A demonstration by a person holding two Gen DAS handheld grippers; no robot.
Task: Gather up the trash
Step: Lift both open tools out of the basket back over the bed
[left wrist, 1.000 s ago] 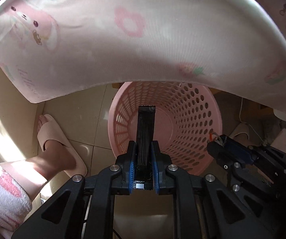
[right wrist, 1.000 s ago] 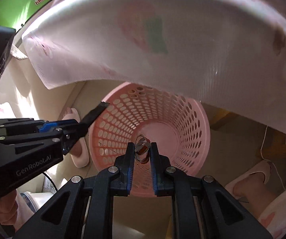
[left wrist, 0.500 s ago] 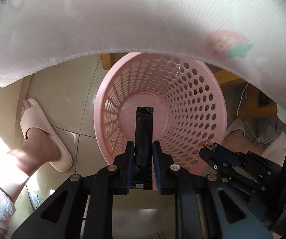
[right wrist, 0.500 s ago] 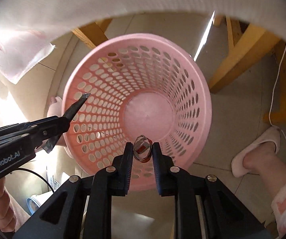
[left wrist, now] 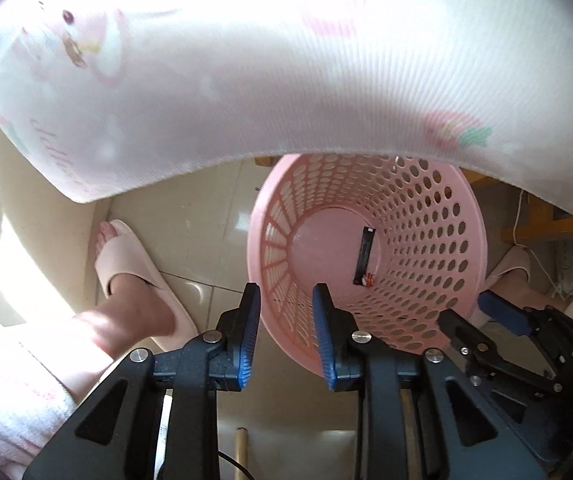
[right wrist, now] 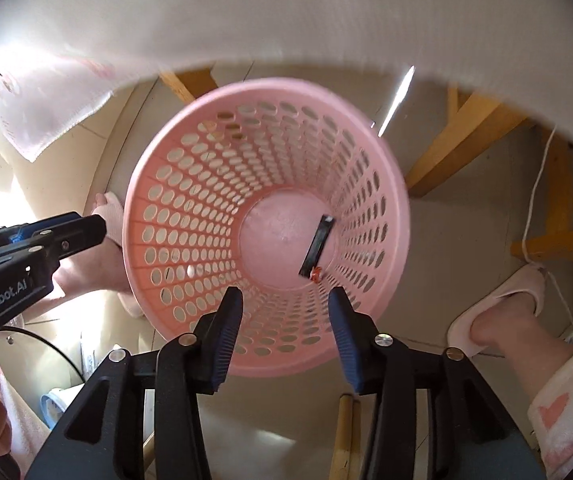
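Right wrist view: one black wrapper [right wrist: 317, 247] and one small red scrap [right wrist: 315, 275] lying inside one pink basket [right wrist: 390, 184] on the floor. Both grippers' fingers just opened, empty: right gripper [right wrist: 285, 312], left gripper [left wrist: 286, 308]. "GenRobot.AI" legible there only. Two slippers [left wrist: 126, 256].

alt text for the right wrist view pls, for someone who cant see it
Looking straight down, the right claw hangs open and empty over a pink perforated basket on a tiled floor, its jaws having just been opening. A black strip wrapper and a small red scrap lie at the basket's bottom. The left claw pokes in from the left; slippered feet stand either side.
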